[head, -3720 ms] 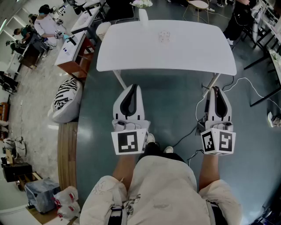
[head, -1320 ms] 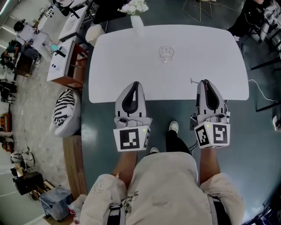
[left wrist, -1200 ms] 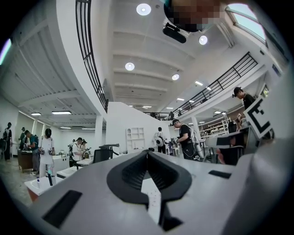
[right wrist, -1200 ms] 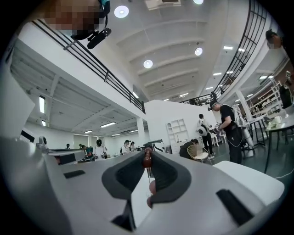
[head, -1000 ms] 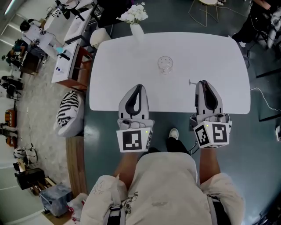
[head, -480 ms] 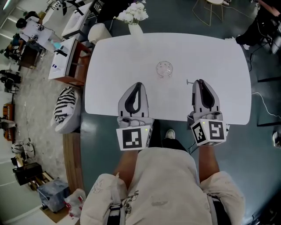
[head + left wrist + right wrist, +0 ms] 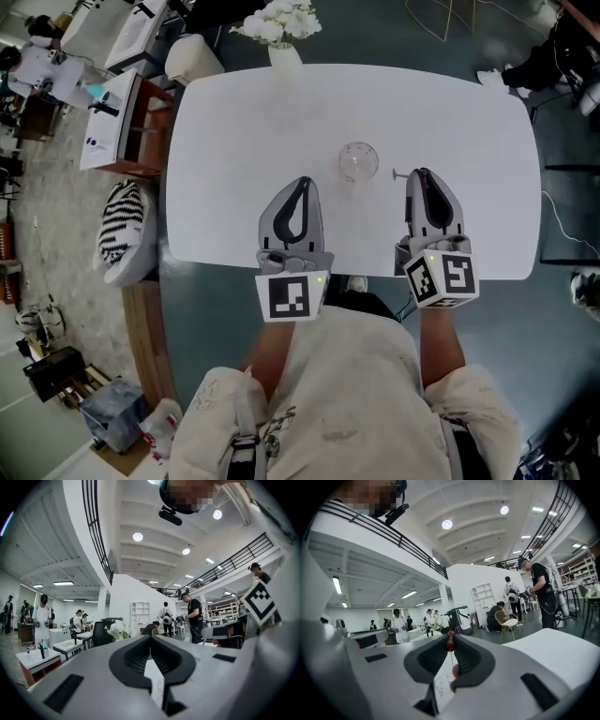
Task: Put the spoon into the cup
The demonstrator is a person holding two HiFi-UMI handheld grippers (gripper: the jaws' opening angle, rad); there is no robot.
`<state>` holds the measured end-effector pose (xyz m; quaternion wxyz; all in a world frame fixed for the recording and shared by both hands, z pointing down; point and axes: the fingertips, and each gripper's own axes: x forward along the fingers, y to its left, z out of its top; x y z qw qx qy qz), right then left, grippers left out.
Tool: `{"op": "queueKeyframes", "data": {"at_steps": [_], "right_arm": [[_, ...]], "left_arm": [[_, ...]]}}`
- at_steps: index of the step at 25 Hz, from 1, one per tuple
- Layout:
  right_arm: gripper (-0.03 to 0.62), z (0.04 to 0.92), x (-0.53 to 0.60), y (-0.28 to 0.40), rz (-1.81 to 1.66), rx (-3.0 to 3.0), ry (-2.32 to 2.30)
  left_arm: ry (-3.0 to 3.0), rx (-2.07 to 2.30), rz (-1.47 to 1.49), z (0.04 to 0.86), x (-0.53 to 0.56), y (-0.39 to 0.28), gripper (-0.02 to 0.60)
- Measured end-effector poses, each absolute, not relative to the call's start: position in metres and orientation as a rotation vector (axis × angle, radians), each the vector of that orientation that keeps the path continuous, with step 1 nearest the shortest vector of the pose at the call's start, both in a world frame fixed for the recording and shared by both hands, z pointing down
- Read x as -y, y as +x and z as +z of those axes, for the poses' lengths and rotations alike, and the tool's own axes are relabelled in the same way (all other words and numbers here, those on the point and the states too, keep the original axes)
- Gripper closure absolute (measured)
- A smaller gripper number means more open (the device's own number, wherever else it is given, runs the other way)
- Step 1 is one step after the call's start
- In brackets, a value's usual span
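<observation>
A clear glass cup [image 7: 358,161] stands upright near the middle of the white table [image 7: 450,103]. My right gripper [image 7: 421,172] hangs over the table just right of the cup. It is shut on a thin spoon [image 7: 399,173], which sticks out leftward from the tips toward the cup. In the right gripper view the spoon [image 7: 450,641] is pinched at the tips of the right gripper [image 7: 450,639], and the cup [image 7: 442,685] shows faintly below. My left gripper [image 7: 300,180] is left of the cup, shut with nothing in it. The left gripper [image 7: 150,638] has its tips touching.
A vase of white flowers [image 7: 279,28] stands at the table's far edge. Left of the table are a zebra-striped cushion [image 7: 122,225], a wooden bench [image 7: 142,319] and desks [image 7: 117,122]. People stand far off in both gripper views.
Both grippers have moved forward from the table's near edge to either side of the cup. The spoon stays in the right gripper.
</observation>
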<state>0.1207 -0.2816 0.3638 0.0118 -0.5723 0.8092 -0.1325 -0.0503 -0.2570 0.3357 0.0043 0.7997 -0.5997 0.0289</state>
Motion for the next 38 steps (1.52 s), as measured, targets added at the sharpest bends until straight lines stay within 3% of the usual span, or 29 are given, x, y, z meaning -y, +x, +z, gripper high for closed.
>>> {"op": "queueKeyframes", "data": {"at_steps": [20, 38], "right_arm": [[0.569, 0.493, 0.355, 0.056, -0.762, -2.584, -1.832], [0.568, 0.533, 0.365, 0.077, -0.804, -2.500, -1.943]], "left_arm": [[2.405, 1.657, 0.228, 0.454, 0.326, -0.076, 0.574], [2.389, 1.565, 0.270, 0.493, 0.346, -0.064, 0.574]]}}
